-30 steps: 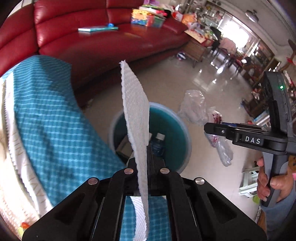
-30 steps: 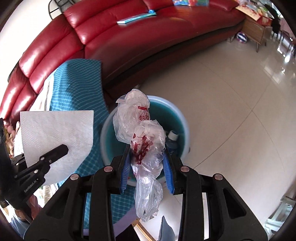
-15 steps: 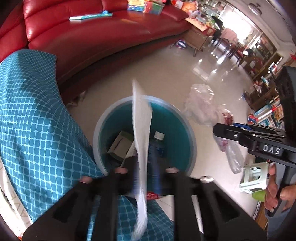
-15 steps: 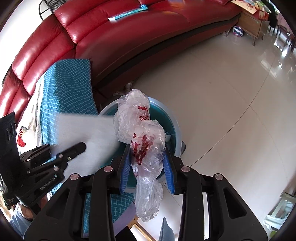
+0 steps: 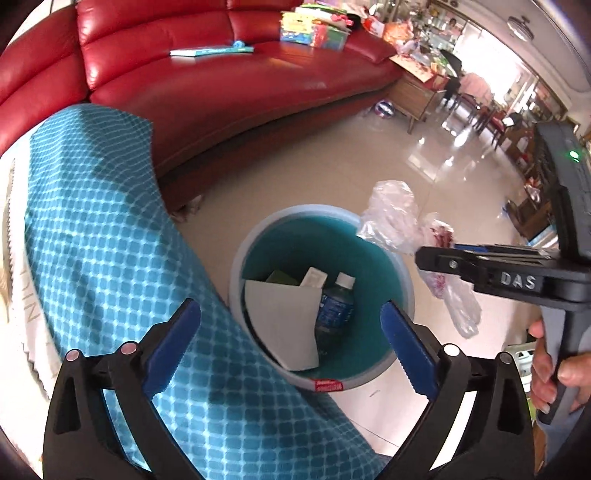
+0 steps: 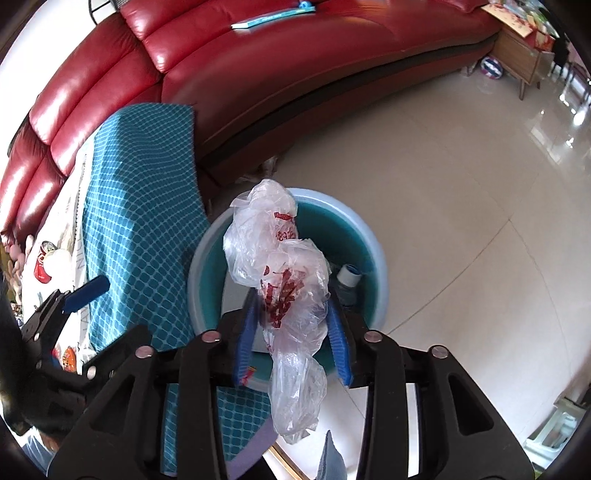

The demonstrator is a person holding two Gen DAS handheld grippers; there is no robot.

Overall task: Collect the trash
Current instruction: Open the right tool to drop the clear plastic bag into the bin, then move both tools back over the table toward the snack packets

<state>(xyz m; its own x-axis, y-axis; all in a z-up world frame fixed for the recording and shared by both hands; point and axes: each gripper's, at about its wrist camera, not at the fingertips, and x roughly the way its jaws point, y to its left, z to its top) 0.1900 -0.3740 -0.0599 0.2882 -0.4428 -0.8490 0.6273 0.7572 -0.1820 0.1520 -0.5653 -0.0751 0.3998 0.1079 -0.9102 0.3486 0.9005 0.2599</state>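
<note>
You're working in a home living room. A long red leather sofa (image 5: 229, 85) curves along the wall, with a book (image 5: 210, 51) and bright boxes (image 5: 314, 31) left on its seat. The floor (image 6: 461, 177) is glossy pale tile. A wooden side cabinet (image 5: 417, 92) stands past the sofa's end, and beyond it you can see dining chairs (image 5: 476, 107) by bright windows. A teal checked cloth (image 5: 110, 229) drapes the counter beside you.

- A red leather sofa (image 5: 229, 85) curved along the far side of the pale tiled floor (image 6: 461, 177).
- A thin book (image 5: 210, 51) lay flat on its seat.
- A teal checked cloth (image 5: 110, 258) draped over a surface beside it.
- A wooden side table (image 6: 517, 62) stood past the sofa's end, a ball (image 6: 491, 67) under it.
</note>
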